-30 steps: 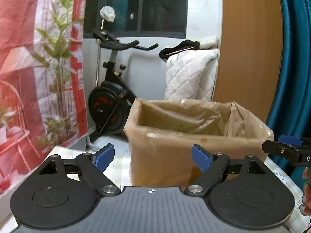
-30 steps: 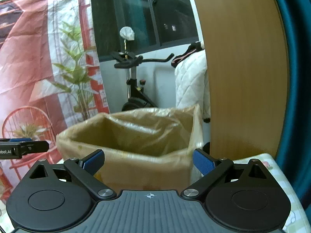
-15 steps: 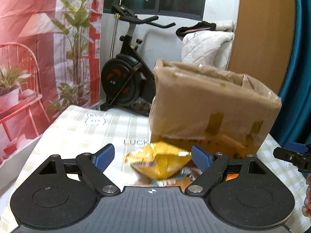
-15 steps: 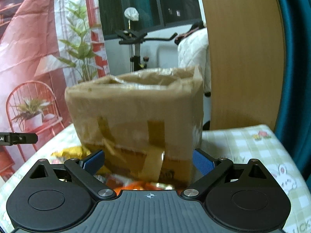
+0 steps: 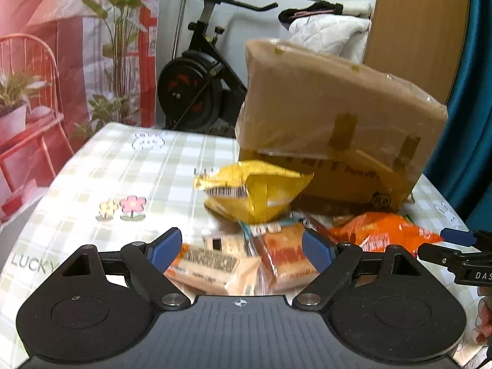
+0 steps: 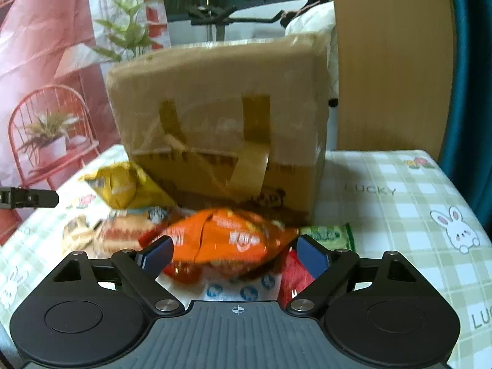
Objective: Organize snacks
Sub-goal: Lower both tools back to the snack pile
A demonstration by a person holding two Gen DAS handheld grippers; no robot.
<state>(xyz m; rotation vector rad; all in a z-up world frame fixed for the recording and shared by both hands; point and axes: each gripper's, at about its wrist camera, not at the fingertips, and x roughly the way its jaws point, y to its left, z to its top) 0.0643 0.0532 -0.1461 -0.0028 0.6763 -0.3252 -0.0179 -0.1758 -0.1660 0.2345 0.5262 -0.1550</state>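
Against the front wall of the cardboard box (image 5: 332,123), toward the far edge of the tabletop (image 5: 101,166), the snacks lie in a loose heap. From this low angle the box shows only its taped, film-wrapped sides, so what it holds I cannot tell. A yellow chip bag (image 5: 255,193) leans at its left front corner, touching the wall. Just in front of that sit two pale biscuit packs (image 5: 246,258), side by side and overlapping. An orange chip bag (image 6: 227,243) lies in front of the box's middle, with a green packet (image 6: 330,235) peeking out at its right end, a red packet (image 6: 292,276) beside it, and a white wrapper with blue dots (image 6: 243,289) under it.

Both tools hover low over the pile, holding nothing. The left tool (image 5: 241,249) has its fingers spread wide on either side of the biscuit packs. The right tool (image 6: 235,255) is likewise spread, the orange bag between its blue pads (image 6: 156,255).

Beyond the tabletop stand an exercise bike (image 5: 196,92) and a red printed curtain (image 5: 46,61).
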